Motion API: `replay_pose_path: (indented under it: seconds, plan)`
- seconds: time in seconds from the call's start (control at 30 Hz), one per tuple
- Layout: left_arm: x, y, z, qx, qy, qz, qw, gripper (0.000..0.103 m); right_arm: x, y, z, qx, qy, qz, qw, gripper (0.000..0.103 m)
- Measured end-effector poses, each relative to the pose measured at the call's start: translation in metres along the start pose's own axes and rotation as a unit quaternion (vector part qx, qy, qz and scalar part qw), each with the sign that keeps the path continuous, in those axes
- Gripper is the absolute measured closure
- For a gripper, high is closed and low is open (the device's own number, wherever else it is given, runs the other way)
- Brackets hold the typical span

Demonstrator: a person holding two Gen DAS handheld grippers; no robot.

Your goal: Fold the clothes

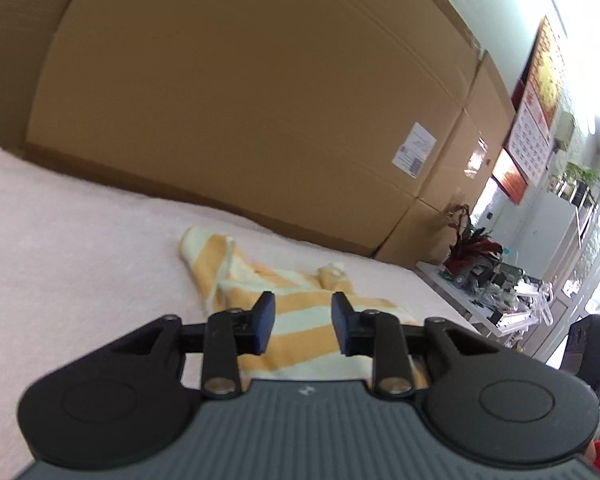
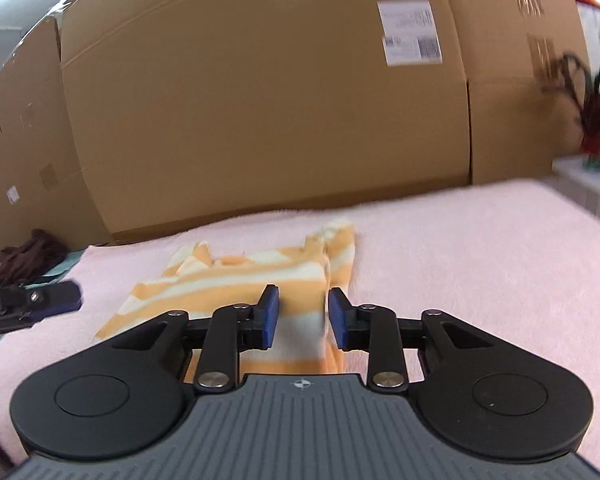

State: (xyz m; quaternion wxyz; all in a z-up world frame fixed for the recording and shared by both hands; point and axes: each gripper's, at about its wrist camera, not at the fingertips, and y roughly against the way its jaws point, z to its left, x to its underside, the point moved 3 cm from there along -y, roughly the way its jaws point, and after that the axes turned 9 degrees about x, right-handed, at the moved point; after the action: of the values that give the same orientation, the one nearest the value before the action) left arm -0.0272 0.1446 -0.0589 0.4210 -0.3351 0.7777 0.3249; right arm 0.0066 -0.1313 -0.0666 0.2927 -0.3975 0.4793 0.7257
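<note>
Pink fuzzy blanket [image 1: 80,240] covers the whole work surface, with big cardboard boxes [image 1: 240,100] filling the upper part of both views. One piece of clothing so far as I can see: a yellow-and-white striped garment [image 1: 300,312], lying rumpled on the blanket at lower centre of each frame, partly folded over itself. Looks like soft, light knit, so it'll flop and bunch rather than hold shape; I'd guess pinching at an edge or corner works best, not the middle.

Two grippers. Left gripper [image 1: 303,330] hovers above the fabric with its blue pads apart, nothing pinched. Right gripper [image 2: 303,322] is the same deal, jaws parted with cloth showing through the gap but not clamped. In the right wrist view, the left gripper's tip pokes in at the left edge.
</note>
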Motion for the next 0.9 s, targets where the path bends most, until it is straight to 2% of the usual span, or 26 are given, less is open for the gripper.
replay_pose_path:
  seconds: [0.03,0.07,0.13,0.2,0.27,0.37,0.43,0.47,0.5,0.57,0.63,0.7,0.77,0.9]
  plan:
    - [0.004,-0.013,0.001,-0.007,-0.002,0.017,0.9998,0.054,0.003,-0.001,-0.001,0.002,0.000,0.007,1.000,0.078]
    - [0.008,-0.026,0.006,-0.014,0.006,0.036,0.9992,0.060,0.003,0.002,0.000,0.011,0.004,0.002,1.000,0.078]
    - [0.015,-0.042,0.015,-0.001,0.024,0.051,0.9984,0.060,0.004,0.008,0.002,0.027,0.012,-0.009,1.000,0.079]
    - [0.012,-0.048,0.022,0.010,0.038,0.062,0.9973,0.056,0.003,0.010,0.009,0.037,0.050,-0.010,0.998,0.079]
    - [0.011,-0.049,0.025,0.013,0.041,0.069,0.9967,0.051,0.005,0.006,0.015,0.013,0.055,0.011,0.998,0.079]
    - [0.016,-0.039,0.030,0.019,0.057,0.052,0.9968,0.050,0.013,0.002,0.011,0.012,0.050,0.005,0.999,0.078]
    - [0.017,-0.035,0.033,0.018,0.071,0.038,0.9966,0.046,0.009,0.007,0.005,0.019,0.027,-0.014,0.999,0.080]
    - [0.017,-0.034,0.034,0.018,0.074,0.034,0.9965,0.045,0.006,0.012,0.002,0.022,0.014,-0.029,0.999,0.081]
    - [0.016,-0.036,0.033,0.019,0.073,0.035,0.9965,0.044,0.001,0.015,0.000,0.019,0.002,-0.043,0.999,0.089]
    - [0.015,-0.038,0.029,0.018,0.062,0.038,0.9972,0.040,-0.010,0.015,0.008,-0.009,-0.011,-0.057,0.998,0.094]
    - [0.015,-0.038,0.026,0.015,0.051,0.040,0.9978,0.039,-0.017,0.003,0.024,-0.037,-0.009,-0.048,0.998,0.095]
    - [0.015,-0.037,0.026,0.015,0.050,0.039,0.9979,0.038,-0.018,-0.022,0.027,-0.028,-0.010,-0.010,1.000,0.095]
    - [0.015,-0.036,0.028,0.018,0.054,0.036,0.9977,0.038,-0.014,-0.046,0.024,-0.013,-0.015,0.031,0.999,0.103]
    - [0.015,-0.036,0.030,0.032,0.061,0.037,0.9970,0.034,-0.005,-0.040,0.020,-0.008,0.000,0.029,1.000,0.103]
